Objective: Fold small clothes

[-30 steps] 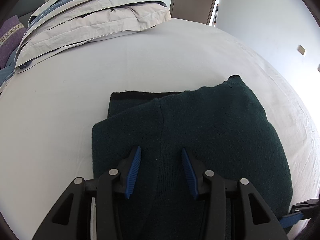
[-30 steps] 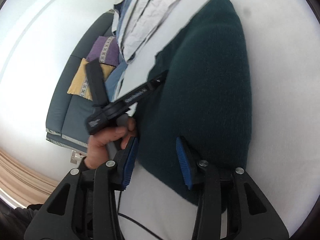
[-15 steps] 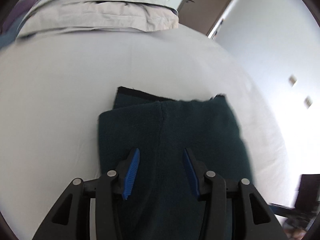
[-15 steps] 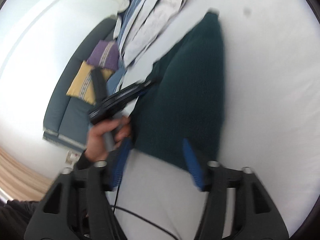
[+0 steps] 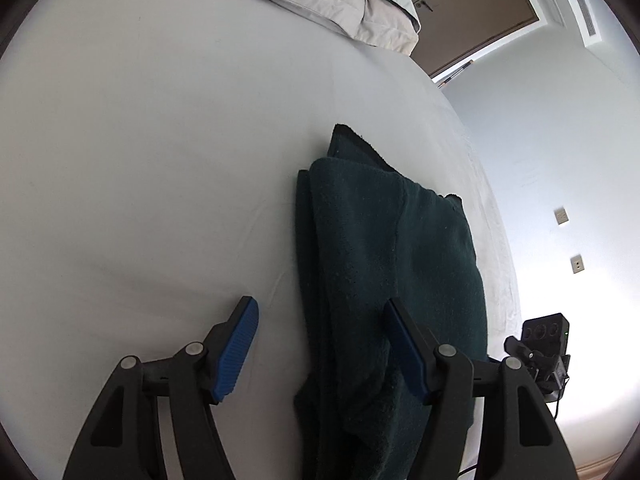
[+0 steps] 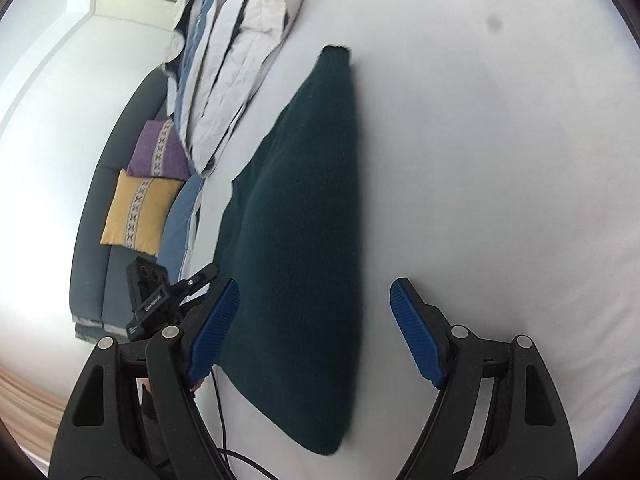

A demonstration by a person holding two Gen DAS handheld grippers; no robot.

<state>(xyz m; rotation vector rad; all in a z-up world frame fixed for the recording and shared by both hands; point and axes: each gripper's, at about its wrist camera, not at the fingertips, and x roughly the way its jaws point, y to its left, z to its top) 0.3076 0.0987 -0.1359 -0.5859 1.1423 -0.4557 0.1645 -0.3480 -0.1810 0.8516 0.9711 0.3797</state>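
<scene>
The left hand-held gripper [image 5: 320, 344] was spreading its blue pads, jaws opening wide, one pad over the bare white sheet and the other over the dark green sweater [image 5: 384, 264]. Nothing was pinched; the folded edge of the knit ran up between the pads without either one pressing on it. The right hand-held gripper [image 6: 316, 332] was opening too, its pads standing far apart, the near end of the sweater [image 6: 296, 240] lying loose between them. No grip there either!

The sweater lay folded into a long, narrow bundle on the bed [image 5: 140, 160], layers stacked, a black underside edge peeking out at the far end in the left wrist view. Beyond it, at the far end of the mattress, sat a pile of folded bedding [image 6: 236, 68] in white and blue stripes. Off the bed's side stood a grey sofa [image 6: 92, 240] with a purple cushion [image 6: 160, 152] and a yellow cushion [image 6: 140, 212]. A brown door [image 5: 476, 20] showed past the bedding.
</scene>
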